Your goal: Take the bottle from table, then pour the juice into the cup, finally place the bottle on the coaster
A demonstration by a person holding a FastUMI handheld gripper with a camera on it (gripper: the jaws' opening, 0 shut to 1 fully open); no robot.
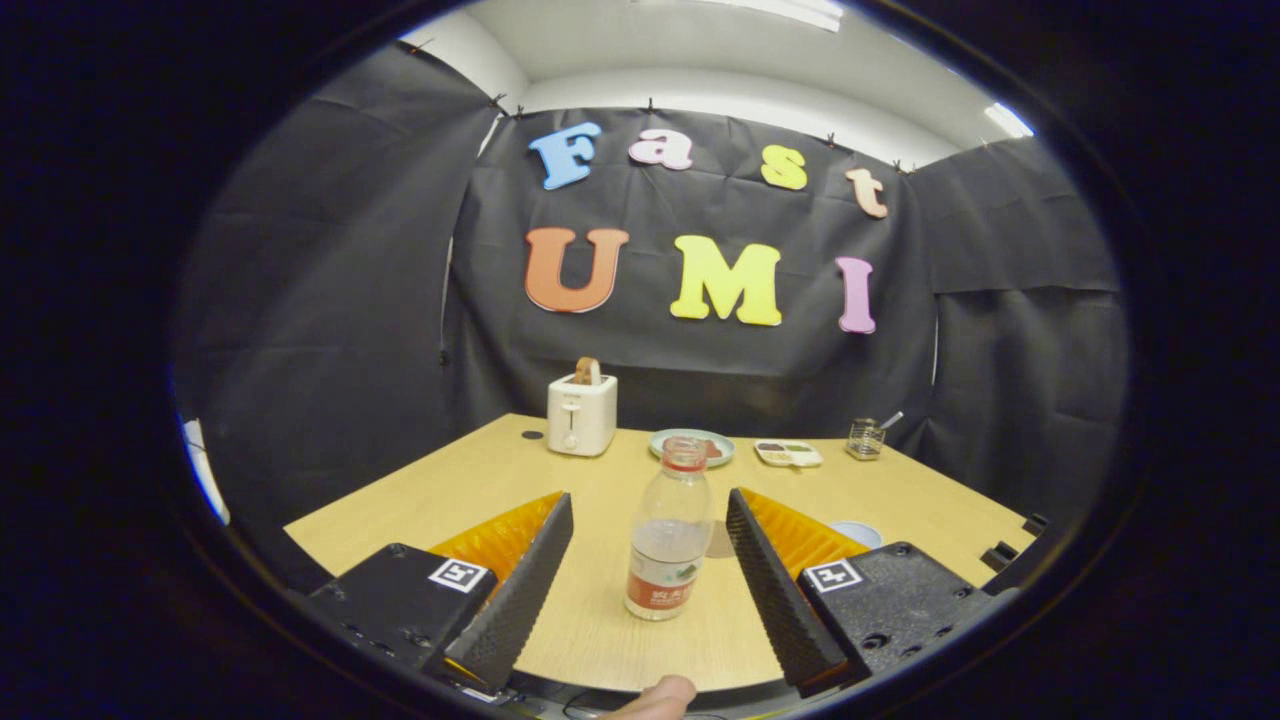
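On the wooden bench (900, 500), the bottle (668, 530) stands between the wide-open tool (648, 520) fingers, untouched.

Red-capped clear bottle (668, 540), white toaster (581, 414)

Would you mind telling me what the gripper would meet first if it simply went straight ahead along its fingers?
Most likely the bottle: it stands upright on the table between the open gripper fingers, untouched by either. Beyond it lie a plate and the booth wall, though depth is hard to judge.
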